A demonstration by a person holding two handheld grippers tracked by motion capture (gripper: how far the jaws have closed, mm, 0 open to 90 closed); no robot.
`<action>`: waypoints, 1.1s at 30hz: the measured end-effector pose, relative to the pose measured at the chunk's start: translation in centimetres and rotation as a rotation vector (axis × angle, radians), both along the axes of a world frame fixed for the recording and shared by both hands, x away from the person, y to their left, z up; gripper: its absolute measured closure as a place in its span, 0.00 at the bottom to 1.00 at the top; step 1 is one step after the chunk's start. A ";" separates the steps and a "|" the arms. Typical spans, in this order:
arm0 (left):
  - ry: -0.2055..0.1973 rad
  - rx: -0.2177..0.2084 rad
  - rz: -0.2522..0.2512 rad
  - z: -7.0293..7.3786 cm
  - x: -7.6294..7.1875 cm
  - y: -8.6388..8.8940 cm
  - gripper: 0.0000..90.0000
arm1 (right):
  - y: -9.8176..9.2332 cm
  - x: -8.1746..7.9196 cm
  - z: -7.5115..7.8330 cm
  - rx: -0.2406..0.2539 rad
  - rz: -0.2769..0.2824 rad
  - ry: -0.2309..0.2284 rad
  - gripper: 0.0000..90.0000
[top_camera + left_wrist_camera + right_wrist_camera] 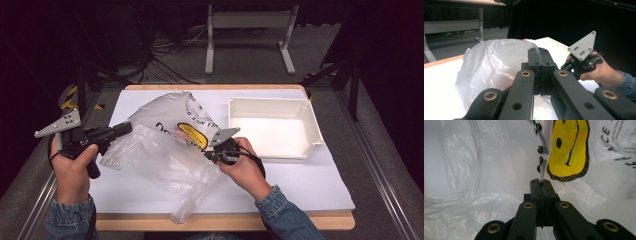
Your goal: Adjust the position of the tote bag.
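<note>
Nearest to me, my left hand (75, 167) holds the left gripper (122, 129) at about 9 o'clock on the counter (320, 192). Its jaws are pressed fully together and they pinch the thin edge of the plastic bag (160, 150); in the left gripper view the clear film (491, 62) rises just behind the closed jaws.

My right hand (245, 167) holds the right gripper (207, 155) near the centre of the counter, and it points toward 9 o'clock into the bag. Its jaws are also completely together, and in the right gripper view a fold of the bag (541, 170) stands up from between them, so they are gripping the plastic. Just beyond this fold, toward 1 o'clock, I see the yellow smiley face (569, 150) printed on the bag.

The bag lies crumpled on the white sheet (310, 185), stretched between both grippers, from 6 o'clock up to about 11 o'clock. One loose end (182, 212) hangs over the near edge of the counter.

Farther away, at 2 o'clock, a white tray (312, 127) stands on the sheet, apart from the bag. Behind the counter, at 12 o'clock, a white frame (250, 20) stands on the floor.
</note>
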State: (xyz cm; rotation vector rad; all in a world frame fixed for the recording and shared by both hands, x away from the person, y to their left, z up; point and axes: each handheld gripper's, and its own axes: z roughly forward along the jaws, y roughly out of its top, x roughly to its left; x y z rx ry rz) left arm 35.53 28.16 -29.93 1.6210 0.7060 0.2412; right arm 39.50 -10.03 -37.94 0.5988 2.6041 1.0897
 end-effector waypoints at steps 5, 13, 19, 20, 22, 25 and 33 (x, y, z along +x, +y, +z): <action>0.004 -0.008 0.010 -0.3 0.3 0.0 1.00 | -1.2 0.2 1.5 0.105 -0.004 -0.014 1.00; 0.013 -0.046 0.024 -0.6 1.2 0.0 1.00 | -3.5 2.2 3.6 0.258 -0.031 0.018 1.00; 0.036 -0.073 0.048 -1.2 4.0 -0.6 1.00 | -4.8 5.7 3.4 0.370 -0.079 0.112 1.00; 0.036 -0.073 0.048 -1.2 4.0 -0.6 0.97 | -4.8 5.7 3.4 0.370 -0.079 0.112 1.00; 0.033 -0.090 0.071 -1.4 4.8 -0.6 0.93 | -5.6 7.4 3.1 0.435 -0.109 0.165 1.00; 0.021 -0.120 0.105 -1.6 5.4 -0.3 0.82 | -6.3 9.1 2.8 0.493 -0.151 0.213 1.00; -0.029 -0.110 0.196 -1.0 4.5 0.2 0.25 | -7.2 11.5 1.7 0.493 -0.257 0.264 1.00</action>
